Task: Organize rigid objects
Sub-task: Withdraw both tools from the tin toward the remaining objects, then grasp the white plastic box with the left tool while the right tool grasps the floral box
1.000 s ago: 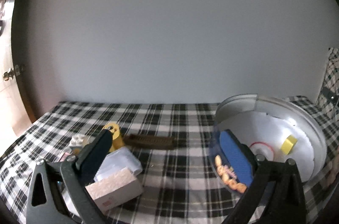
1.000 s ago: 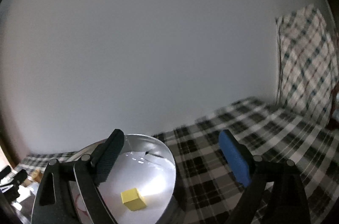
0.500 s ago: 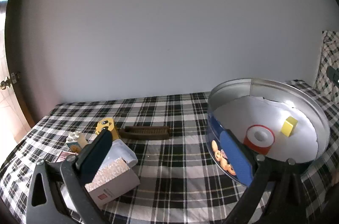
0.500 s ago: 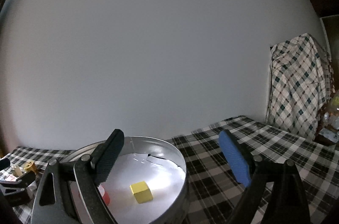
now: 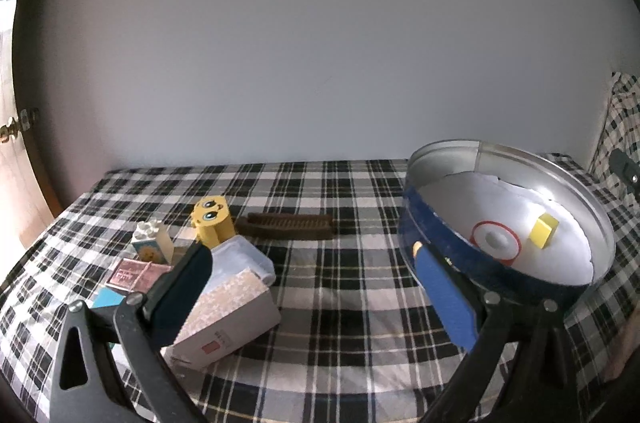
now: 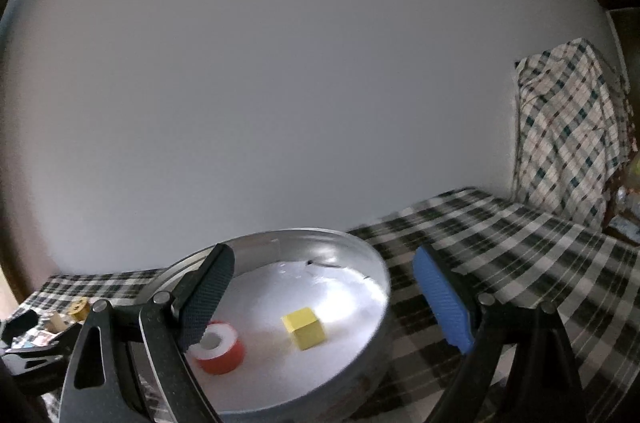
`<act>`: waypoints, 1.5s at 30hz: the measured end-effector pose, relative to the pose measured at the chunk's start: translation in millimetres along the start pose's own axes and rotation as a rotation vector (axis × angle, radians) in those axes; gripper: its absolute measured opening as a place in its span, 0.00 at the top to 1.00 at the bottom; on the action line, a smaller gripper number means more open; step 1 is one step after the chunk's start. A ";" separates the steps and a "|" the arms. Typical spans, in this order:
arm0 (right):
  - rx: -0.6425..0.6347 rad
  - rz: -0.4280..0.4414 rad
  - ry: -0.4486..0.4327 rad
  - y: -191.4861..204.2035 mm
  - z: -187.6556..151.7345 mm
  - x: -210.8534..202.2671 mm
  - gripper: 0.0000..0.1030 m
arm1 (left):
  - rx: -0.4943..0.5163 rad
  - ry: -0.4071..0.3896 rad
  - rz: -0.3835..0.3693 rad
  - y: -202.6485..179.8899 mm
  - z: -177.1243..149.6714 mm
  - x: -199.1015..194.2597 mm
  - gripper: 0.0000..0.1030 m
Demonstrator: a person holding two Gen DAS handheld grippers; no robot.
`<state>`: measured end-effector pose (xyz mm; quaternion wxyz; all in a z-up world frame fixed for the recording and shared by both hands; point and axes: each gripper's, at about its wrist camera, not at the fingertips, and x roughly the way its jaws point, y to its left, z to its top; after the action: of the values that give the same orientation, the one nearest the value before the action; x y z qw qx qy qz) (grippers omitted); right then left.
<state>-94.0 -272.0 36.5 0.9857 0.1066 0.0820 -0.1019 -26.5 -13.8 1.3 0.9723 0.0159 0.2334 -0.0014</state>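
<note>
Two grippers, left (image 5: pixel 312 287) and right (image 6: pixel 324 295), are spread wide and hold nothing. Small toys sit at nine o'clock. The box (image 5: pixel 228 319) looks light and stiff; pinch its long sides. The tin (image 5: pixel 480 271) waits at three o'clock.

Plaid-covered surface (image 5: pixel 320 303) bearing tin (image 5: pixel 500 275), boxes (image 5: pixel 228 319)

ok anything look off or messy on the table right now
The paper liner in the round tin has a torn, ragged back edge. On the left, the white box sits tilted, propped on the clear plastic case in a jumbled pile. Nothing looks spilled.
</note>
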 end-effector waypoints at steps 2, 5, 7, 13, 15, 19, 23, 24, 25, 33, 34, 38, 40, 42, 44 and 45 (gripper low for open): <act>-0.006 0.019 0.005 9.4 -2.7 -1.4 0.10 | -0.002 0.006 0.003 4.6 -1.9 -1.6 0.00; -0.022 0.066 0.028 30.1 -8.2 -2.7 0.10 | -0.003 0.014 0.010 12.9 -5.0 -4.8 0.00; -0.038 0.095 0.047 44.1 -12.4 -2.4 0.10 | -0.005 0.015 0.012 20.3 -7.0 -7.8 0.00; -0.097 0.176 0.083 84.4 -23.8 -3.8 0.10 | -0.041 0.042 0.040 48.2 -11.7 -9.9 0.00; -0.112 0.200 0.099 96.2 -27.8 -3.4 0.10 | -0.051 0.053 0.053 57.1 -13.4 -9.9 0.00; -0.125 0.239 0.117 113.0 -33.9 -3.3 0.10 | -0.072 0.077 0.069 73.2 -16.6 -9.1 0.00; -0.147 0.271 0.149 129.2 -40.1 -0.6 0.10 | -0.082 0.107 0.079 89.3 -21.4 -10.0 0.00; -0.155 0.279 0.155 133.4 -41.8 -0.3 0.10 | -0.086 0.115 0.081 94.6 -23.0 -10.8 0.00; -0.163 0.286 0.160 138.4 -43.5 -1.3 0.10 | -0.090 0.120 0.081 98.9 -24.7 -11.8 0.00; -0.224 0.359 0.284 174.7 -58.2 7.3 0.10 | -0.148 0.222 0.079 147.2 -44.0 -19.5 0.00; -0.225 0.371 0.310 177.3 -59.1 9.0 0.10 | -0.163 0.242 0.066 154.3 -47.5 -19.7 0.00; -0.221 0.460 0.450 197.7 -72.4 24.8 0.10 | -0.223 0.292 0.040 175.9 -58.2 -19.3 0.00; -0.225 0.508 0.486 205.5 -77.2 24.1 0.10 | -0.239 0.299 0.027 181.1 -61.0 -21.0 0.00; -0.239 0.549 0.507 214.7 -81.6 24.0 0.10 | -0.250 0.306 0.021 186.7 -64.5 -22.5 0.00; -0.295 0.583 0.536 229.4 -88.2 24.0 0.10 | -0.261 0.315 0.013 189.6 -66.3 -22.9 0.00; -0.321 0.582 0.546 236.1 -91.8 25.6 0.10 | -0.262 0.315 0.013 191.1 -66.6 -23.2 0.00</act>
<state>-30.6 -30.1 -11.0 0.9195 -0.0063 0.3212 0.2265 -75.5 179.2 -41.7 0.9175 -0.1092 0.3806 0.0376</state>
